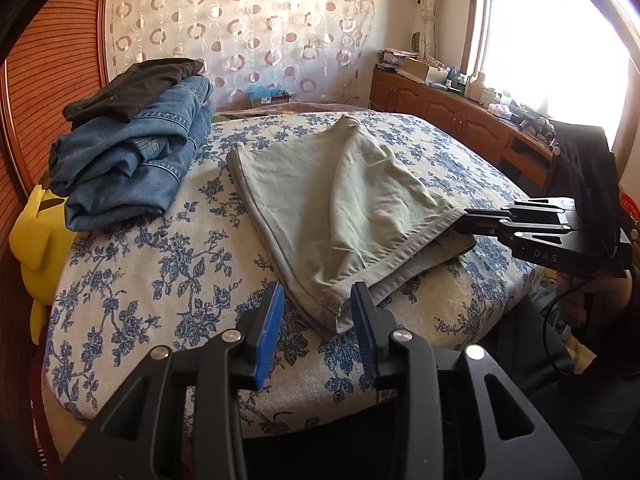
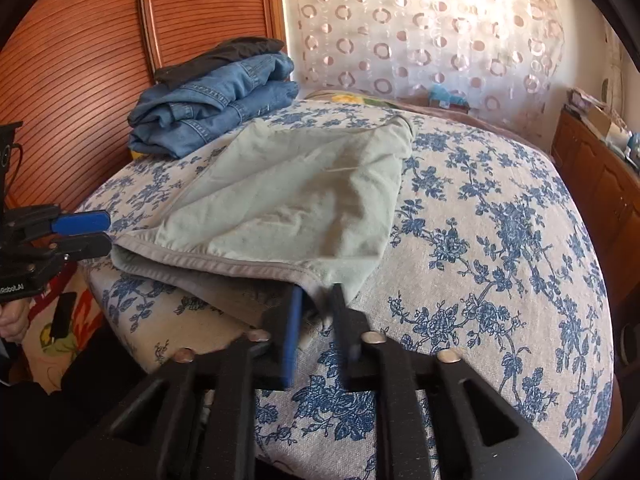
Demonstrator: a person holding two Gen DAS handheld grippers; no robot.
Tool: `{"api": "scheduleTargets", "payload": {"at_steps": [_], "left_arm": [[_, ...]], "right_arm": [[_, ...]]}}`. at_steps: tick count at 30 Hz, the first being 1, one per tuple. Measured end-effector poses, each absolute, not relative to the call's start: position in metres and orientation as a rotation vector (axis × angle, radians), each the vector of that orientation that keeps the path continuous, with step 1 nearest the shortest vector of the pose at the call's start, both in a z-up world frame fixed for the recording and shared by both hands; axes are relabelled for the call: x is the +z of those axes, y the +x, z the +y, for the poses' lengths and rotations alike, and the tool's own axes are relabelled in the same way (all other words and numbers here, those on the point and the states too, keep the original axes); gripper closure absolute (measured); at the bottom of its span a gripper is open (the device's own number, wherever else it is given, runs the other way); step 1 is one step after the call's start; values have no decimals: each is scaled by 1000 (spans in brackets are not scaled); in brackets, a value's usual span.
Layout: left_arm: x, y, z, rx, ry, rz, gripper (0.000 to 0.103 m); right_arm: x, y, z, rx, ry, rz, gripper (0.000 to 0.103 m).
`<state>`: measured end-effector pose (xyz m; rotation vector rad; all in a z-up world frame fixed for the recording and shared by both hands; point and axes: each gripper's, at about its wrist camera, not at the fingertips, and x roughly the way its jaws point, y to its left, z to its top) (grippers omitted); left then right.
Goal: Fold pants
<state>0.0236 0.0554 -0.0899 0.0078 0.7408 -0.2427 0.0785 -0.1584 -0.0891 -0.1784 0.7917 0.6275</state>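
Note:
Pale green pants (image 1: 340,200) lie folded on the flowered bedspread (image 1: 160,260), one hemmed edge along the near side. My left gripper (image 1: 318,304) stands open at the near left corner; the cloth lies between its blue pads and touches only the right finger. In the right wrist view that gripper (image 2: 109,234) sits at the pants' (image 2: 280,200) left corner, jaws slightly apart. My right gripper (image 2: 318,300) is shut on the near right corner, with fabric pinched between its fingers. The left wrist view shows it (image 1: 466,220) at the hem's right end.
Folded blue jeans (image 1: 132,160) with a black garment (image 1: 132,88) on top are stacked at the bed's far left, against a slatted wooden panel (image 1: 52,60). A yellow soft object (image 1: 32,232) hangs off the left edge. A wooden cabinet (image 1: 440,108) runs under the window.

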Motion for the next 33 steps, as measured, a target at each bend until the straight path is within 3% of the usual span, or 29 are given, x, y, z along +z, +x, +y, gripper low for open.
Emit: {"api": "scheduleTargets", "payload": {"at_steps": [4, 22, 25, 31, 33], "left_arm": [[-89, 26, 57, -233, 4, 743, 69], [-93, 62, 51, -249, -11, 758, 69], [-100, 63, 47, -252, -2, 779, 69], [-111, 61, 46, -249, 7, 815, 69], [-115, 61, 47, -245, 7, 826, 69]], "right_arm": [[-84, 69, -164, 653, -168, 777, 103], [-84, 59, -187, 635, -127, 800, 103], [-77, 57, -189, 629, -128, 784, 100], [-62, 61, -180, 634, -127, 737, 81], [-62, 66, -174, 642, -131, 732, 80]]}}
